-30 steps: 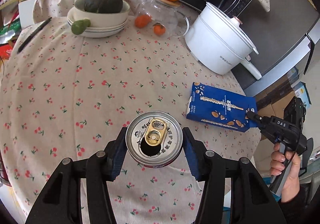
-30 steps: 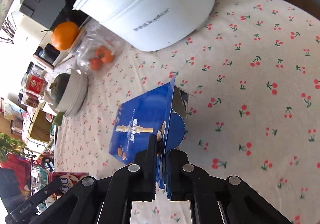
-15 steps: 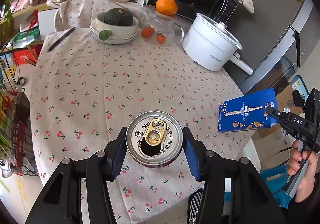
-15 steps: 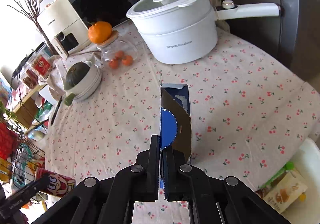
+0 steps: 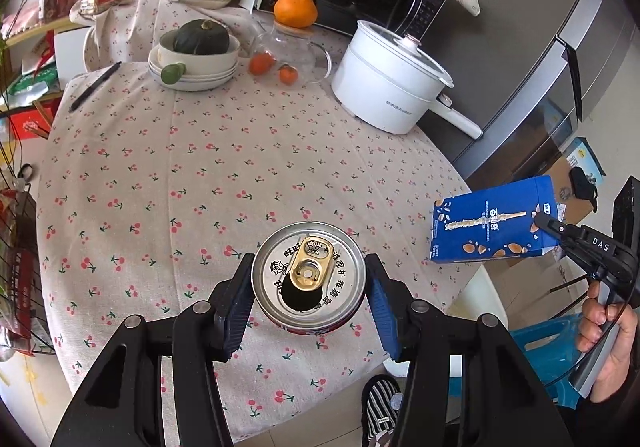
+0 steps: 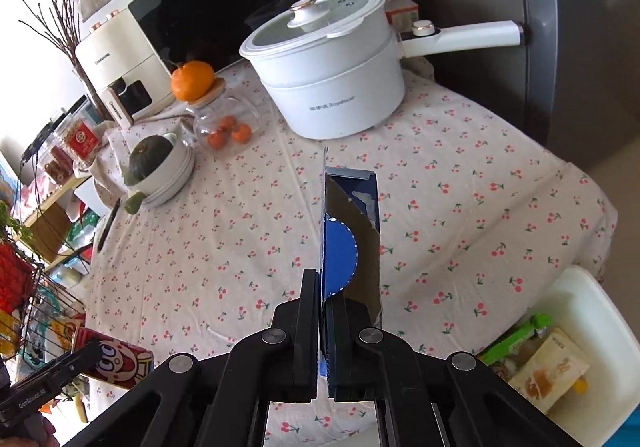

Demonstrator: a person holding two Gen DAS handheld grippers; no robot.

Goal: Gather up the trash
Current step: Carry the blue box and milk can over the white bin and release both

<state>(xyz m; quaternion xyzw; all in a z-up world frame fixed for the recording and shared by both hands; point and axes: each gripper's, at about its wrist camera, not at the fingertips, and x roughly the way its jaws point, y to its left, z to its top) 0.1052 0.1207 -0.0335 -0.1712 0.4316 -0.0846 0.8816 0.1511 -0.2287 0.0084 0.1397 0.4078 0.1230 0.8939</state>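
Left gripper (image 5: 308, 293): blue ribbed pads clamped on either side of an opened drink can (image 5: 308, 277), round aluminium top with gold pull-tab, red printed wall (cartoon face visible in right wrist view). Can held clear above the worktop (image 5: 200, 175), near its 6 o'clock edge.

Right gripper (image 6: 322, 303): black fingers pressed together on one thin cardboard flap of a blue carton (image 6: 350, 243), rectangular, torn end showing brown raw board and a blue half-round tab. In the left wrist view the carton sits at 3 o'clock, off the worktop edge, long side roughly level.

Worktop: round, covered in a soft beige cloth with small red cherry print, creased.

Other items on cloth: white lidded electric pot (image 5: 390, 87) with long handle at 1 o'clock; glass jar (image 5: 290, 55) holding small orange fruits, an orange (image 5: 295, 10) on its wooden lid at 12 o'clock; stacked white bowls (image 5: 194, 65) carrying a dark green squash at 11 o'clock; black pen (image 5: 96, 86) at 10 o'clock.

White bin (image 6: 576, 351) at 4 o'clock in right wrist view, below the worktop rim, holding crumpled wrappers
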